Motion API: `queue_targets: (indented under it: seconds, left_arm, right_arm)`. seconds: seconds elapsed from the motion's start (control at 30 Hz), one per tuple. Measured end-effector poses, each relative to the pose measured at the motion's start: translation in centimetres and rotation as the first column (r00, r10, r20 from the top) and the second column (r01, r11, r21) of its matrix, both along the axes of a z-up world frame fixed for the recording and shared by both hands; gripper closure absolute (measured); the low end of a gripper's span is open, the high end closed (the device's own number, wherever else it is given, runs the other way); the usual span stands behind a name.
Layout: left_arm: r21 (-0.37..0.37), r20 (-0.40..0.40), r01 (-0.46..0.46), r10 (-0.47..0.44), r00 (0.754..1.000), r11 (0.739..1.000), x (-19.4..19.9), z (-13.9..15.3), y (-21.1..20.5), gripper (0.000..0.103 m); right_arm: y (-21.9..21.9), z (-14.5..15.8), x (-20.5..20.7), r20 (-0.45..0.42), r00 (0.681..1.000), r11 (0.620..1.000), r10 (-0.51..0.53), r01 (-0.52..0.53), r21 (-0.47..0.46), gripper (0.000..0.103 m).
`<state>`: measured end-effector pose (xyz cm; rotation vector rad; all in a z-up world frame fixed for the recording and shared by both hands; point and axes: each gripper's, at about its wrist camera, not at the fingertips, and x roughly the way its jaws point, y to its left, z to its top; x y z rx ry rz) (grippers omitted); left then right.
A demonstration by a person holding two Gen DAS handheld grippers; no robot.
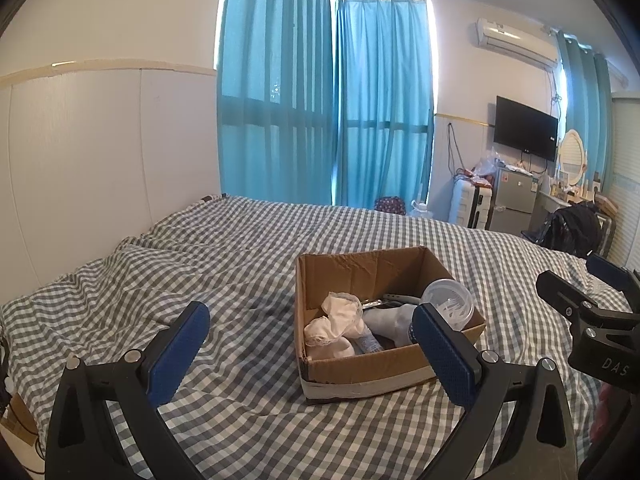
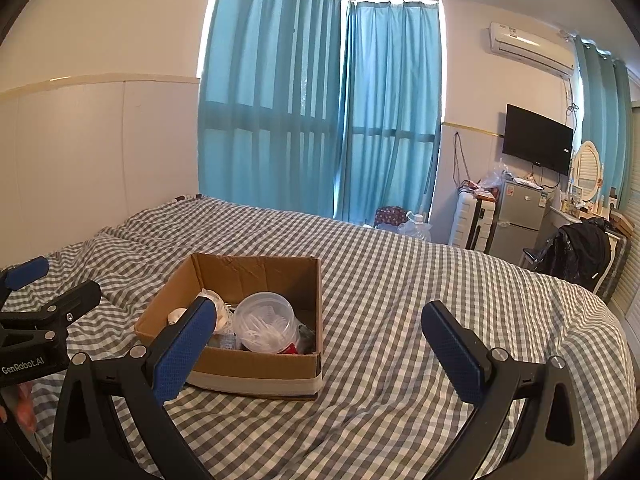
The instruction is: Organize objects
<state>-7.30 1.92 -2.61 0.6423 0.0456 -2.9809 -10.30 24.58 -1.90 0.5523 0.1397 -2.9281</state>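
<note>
An open cardboard box (image 1: 360, 376) sits on the checked bed; it also shows in the right wrist view (image 2: 248, 372). Inside lie white crumpled cloth (image 1: 336, 320), a grey sock (image 1: 390, 320), a small bottle (image 1: 370, 344) and a clear plastic tub (image 1: 448, 300) holding white pieces, also seen in the right wrist view (image 2: 266, 326). My left gripper (image 1: 310, 340) is open and empty, held above the bed just before the box. My right gripper (image 2: 318, 332) is open and empty, to the right of the box. Each gripper shows at the edge of the other's view.
The grey-and-white checked bedspread (image 1: 240, 248) covers the bed. A white panelled wall (image 1: 100, 152) runs along the left. Blue curtains (image 1: 320, 112) hang behind. A suitcase, small fridge (image 2: 520, 220), TV, dresser and chair with a dark jacket stand at the far right.
</note>
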Motion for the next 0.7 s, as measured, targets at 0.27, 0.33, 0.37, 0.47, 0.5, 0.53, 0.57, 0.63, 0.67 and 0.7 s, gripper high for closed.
queue_targets:
  seconds: [0.27, 0.33, 0.37, 0.47, 0.5, 0.53, 0.57, 0.63, 0.67, 0.7]
  left_arm:
    - [0.004, -0.008, 0.006, -0.006, 1.0, 1.0, 0.01, 0.07, -0.01, 0.0]
    - [0.001, -0.006, 0.006, -0.006, 1.0, 1.0, 0.02, 0.1, 0.05, 0.0]
    - [-0.002, -0.006, 0.006, -0.006, 1.0, 1.0, 0.01, 0.1, 0.13, 0.0]
    - [-0.009, -0.006, 0.012, -0.013, 1.0, 1.0, 0.01, 0.09, 0.36, 0.0]
    - [-0.014, -0.005, 0.013, -0.014, 1.0, 1.0, -0.01, 0.1, 0.44, 0.0]
    - [-0.017, -0.005, 0.013, -0.013, 1.0, 1.0, -0.05, 0.1, 0.52, 0.0]
    - [-0.021, -0.003, 0.013, -0.013, 1.0, 1.0, -0.09, 0.09, 0.58, 0.0]
    - [-0.023, -0.003, 0.013, -0.013, 1.0, 1.0, -0.11, 0.12, 0.64, 0.0]
    - [-0.021, -0.004, 0.015, -0.015, 1.0, 1.0, -0.11, 0.18, 0.66, 0.0]
    - [-0.021, -0.004, 0.015, -0.015, 1.0, 1.0, -0.12, 0.2, 0.7, 0.0]
  right_arm:
    - [-0.09, -0.1, 0.0, 0.011, 1.0, 1.0, 0.002, -0.002, 0.011, 0.0]
    - [-0.05, 0.01, 0.05, 0.01, 1.0, 1.0, 0.001, -0.001, 0.009, 0.0]
    - [-0.04, 0.03, 0.06, 0.009, 1.0, 1.0, -0.001, 0.001, 0.008, 0.0]
    - [0.02, -0.01, 0.04, 0.012, 1.0, 1.0, 0.0, 0.0, 0.003, 0.0]
    - [0.0, -0.04, 0.03, 0.013, 1.0, 1.0, -0.001, 0.001, 0.004, 0.0]
    - [-0.04, -0.08, 0.02, 0.013, 1.0, 1.0, -0.001, 0.001, 0.006, 0.0]
    - [-0.08, -0.08, 0.01, 0.013, 1.0, 1.0, -0.002, 0.002, 0.008, 0.0]
    - [-0.11, -0.08, 0.0, 0.013, 1.0, 1.0, -0.002, 0.002, 0.009, 0.0]
    - [-0.13, -0.09, -0.01, 0.014, 1.0, 1.0, -0.002, 0.002, 0.007, 0.0]
    - [-0.14, -0.13, -0.03, 0.015, 1.0, 1.0, -0.001, 0.001, 0.007, 0.0]
